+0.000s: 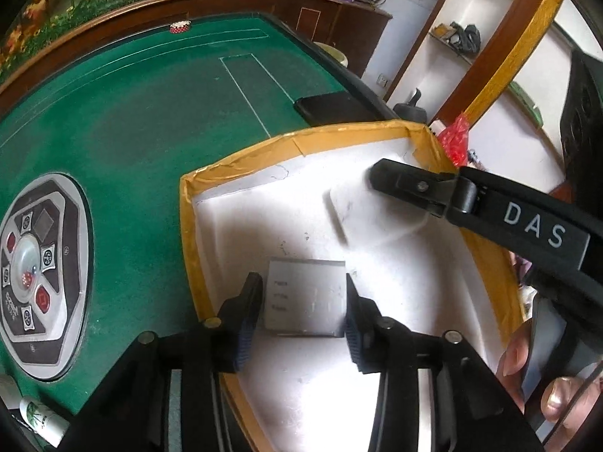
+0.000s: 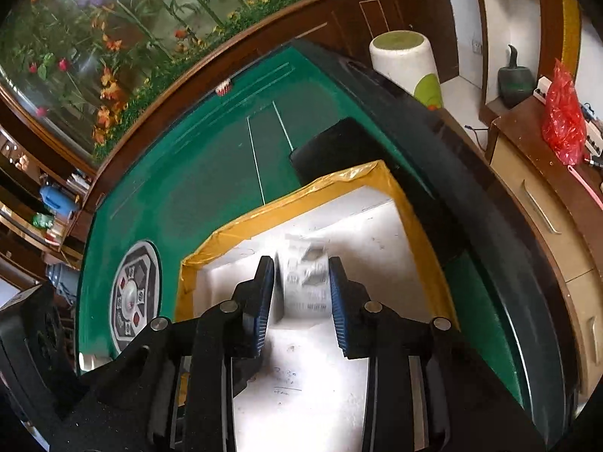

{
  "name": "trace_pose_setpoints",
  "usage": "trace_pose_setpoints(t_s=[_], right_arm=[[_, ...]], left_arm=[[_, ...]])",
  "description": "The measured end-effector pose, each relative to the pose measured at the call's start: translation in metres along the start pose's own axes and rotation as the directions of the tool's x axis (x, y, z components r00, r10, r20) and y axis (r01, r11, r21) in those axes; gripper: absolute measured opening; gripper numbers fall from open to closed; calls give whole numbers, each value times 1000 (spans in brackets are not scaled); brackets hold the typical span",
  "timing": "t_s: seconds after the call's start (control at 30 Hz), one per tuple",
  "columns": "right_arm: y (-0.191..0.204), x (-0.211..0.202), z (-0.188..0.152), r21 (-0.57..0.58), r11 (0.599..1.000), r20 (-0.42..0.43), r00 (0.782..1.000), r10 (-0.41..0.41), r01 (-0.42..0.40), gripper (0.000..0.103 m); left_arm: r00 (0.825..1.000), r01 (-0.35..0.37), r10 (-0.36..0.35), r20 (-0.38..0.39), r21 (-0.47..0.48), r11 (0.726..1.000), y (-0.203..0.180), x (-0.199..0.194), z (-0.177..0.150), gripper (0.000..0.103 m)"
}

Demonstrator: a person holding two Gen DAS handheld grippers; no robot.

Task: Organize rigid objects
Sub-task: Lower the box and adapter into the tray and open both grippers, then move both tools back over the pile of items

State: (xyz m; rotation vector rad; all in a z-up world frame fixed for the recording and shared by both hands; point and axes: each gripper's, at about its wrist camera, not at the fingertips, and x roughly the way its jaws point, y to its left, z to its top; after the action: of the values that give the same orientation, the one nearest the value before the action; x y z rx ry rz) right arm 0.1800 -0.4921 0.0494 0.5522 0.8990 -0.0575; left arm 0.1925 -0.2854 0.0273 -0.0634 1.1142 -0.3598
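A white foam box with yellow-taped rim [image 1: 233,164] sits on the green felt table; it also shows in the right wrist view [image 2: 339,180]. My left gripper [image 1: 303,301] is over the box, its jaws closed on a flat silver-grey card [image 1: 305,297] with faint print. My right gripper [image 2: 301,290] is inside the box, its jaws closed on a white printed box [image 2: 307,286]. The right gripper's finger [image 1: 414,186] reaches in from the right in the left wrist view, over a white block [image 1: 361,211].
A black phone [image 1: 328,107] lies on the felt beyond the box, also in the right wrist view [image 2: 328,147]. A round control panel [image 1: 37,275] is set in the table. A small chip stack [image 1: 179,27] sits at the far edge. A white stool [image 2: 405,60] and a cabinet with a red bag [image 2: 563,113] stand to the right.
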Motion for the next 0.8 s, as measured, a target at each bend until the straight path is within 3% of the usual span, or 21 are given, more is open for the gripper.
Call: trace_pose_setpoints(t_s=[0.07,0.2,0.4,0.8], right_arm=[[0,-6,2,-12,1000,20,1000,-7,7,29],[-3,-14,4,0,1000,35,999,-2,2,29],[-1,-26,2,-7,995,63,993,-96,97,29],[26,-71,-41,-19,998,121,991,64,-63,29]], left_arm=[[1000,4,-4,7,-10,1000,5,-6,-1,52],[1000,20,-20,20,-17,1000,5,-13,1,52],[998,30,-30,58,8,1000,-3,-26,1,52],[984,116,-118,129,28,993,3,-65,-26,52]])
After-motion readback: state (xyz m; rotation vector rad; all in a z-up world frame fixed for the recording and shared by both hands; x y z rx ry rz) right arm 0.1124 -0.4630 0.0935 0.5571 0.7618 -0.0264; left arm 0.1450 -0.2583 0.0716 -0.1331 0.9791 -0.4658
